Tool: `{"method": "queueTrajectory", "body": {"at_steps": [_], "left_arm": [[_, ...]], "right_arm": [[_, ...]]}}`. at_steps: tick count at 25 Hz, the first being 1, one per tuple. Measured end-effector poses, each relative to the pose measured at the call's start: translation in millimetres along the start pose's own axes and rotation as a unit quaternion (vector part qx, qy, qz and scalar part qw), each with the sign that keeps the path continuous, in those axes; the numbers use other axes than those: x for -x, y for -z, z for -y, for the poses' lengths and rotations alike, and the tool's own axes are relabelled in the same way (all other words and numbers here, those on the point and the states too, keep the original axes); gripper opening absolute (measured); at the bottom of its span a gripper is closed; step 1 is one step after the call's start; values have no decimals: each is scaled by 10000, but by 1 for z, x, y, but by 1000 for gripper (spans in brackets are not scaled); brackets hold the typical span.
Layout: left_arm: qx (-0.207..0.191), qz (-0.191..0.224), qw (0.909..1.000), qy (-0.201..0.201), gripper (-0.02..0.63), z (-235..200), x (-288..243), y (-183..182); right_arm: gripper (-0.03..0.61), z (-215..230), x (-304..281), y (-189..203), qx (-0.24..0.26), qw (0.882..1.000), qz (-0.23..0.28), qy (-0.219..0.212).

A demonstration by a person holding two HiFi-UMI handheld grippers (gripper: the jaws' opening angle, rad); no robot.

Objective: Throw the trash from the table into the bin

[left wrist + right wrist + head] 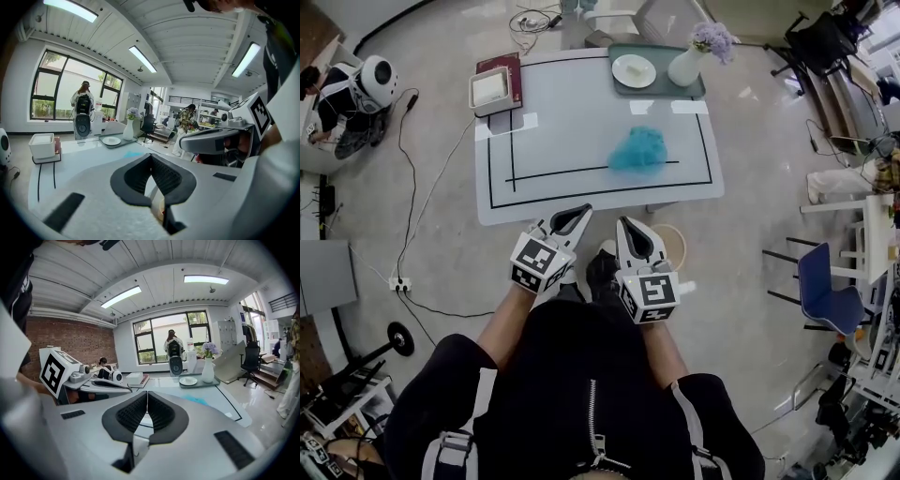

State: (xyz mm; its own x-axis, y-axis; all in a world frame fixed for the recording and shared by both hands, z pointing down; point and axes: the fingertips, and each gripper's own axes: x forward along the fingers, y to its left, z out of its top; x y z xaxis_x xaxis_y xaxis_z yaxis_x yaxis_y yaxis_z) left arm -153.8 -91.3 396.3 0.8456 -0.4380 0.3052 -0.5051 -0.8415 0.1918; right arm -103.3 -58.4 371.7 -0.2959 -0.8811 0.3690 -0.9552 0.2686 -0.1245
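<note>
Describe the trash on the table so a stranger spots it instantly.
Find the white table marked with black lines. Right of its middle lies a crumpled turquoise wad. Unlike the white plate, vase and box at the far edge, it is shapeless and bright.

Right gripper (147, 394), jaws closed and empty.
Beyond: white desk (162, 384) bearing blue trash (196, 400) (tray (200, 384), plate (188, 380), vase (207, 372) behind).

My left gripper (584, 208) and right gripper (622, 221): white shells, black ribbed pads, cubes patterned in black-and-white squares. Tabletop (581, 122): pale grey-white with a black line frame. Trash (637, 150), near the right edge: turquoise. Far right corner: grey-green tray (661, 89), white plate (634, 70), white vase (684, 67), lilac flowers (712, 39). Far left corner: white box (490, 89) on a dark red book (502, 64).
</note>
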Motion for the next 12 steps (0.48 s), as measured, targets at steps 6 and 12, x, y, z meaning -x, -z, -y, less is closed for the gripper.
{"method": "queueTrajectory", "body": {"at_steps": [6,12], "left_arm": [[-84,13,9997,-222,6,-17,-41,-26],[-99,-92,9989,-451,6,-22,-69,-37]], "right_arm": [[9,45,-24,-19,-18,9998,79,-163],[9,80,-35,-26,-96,9993,87,-360]]}}
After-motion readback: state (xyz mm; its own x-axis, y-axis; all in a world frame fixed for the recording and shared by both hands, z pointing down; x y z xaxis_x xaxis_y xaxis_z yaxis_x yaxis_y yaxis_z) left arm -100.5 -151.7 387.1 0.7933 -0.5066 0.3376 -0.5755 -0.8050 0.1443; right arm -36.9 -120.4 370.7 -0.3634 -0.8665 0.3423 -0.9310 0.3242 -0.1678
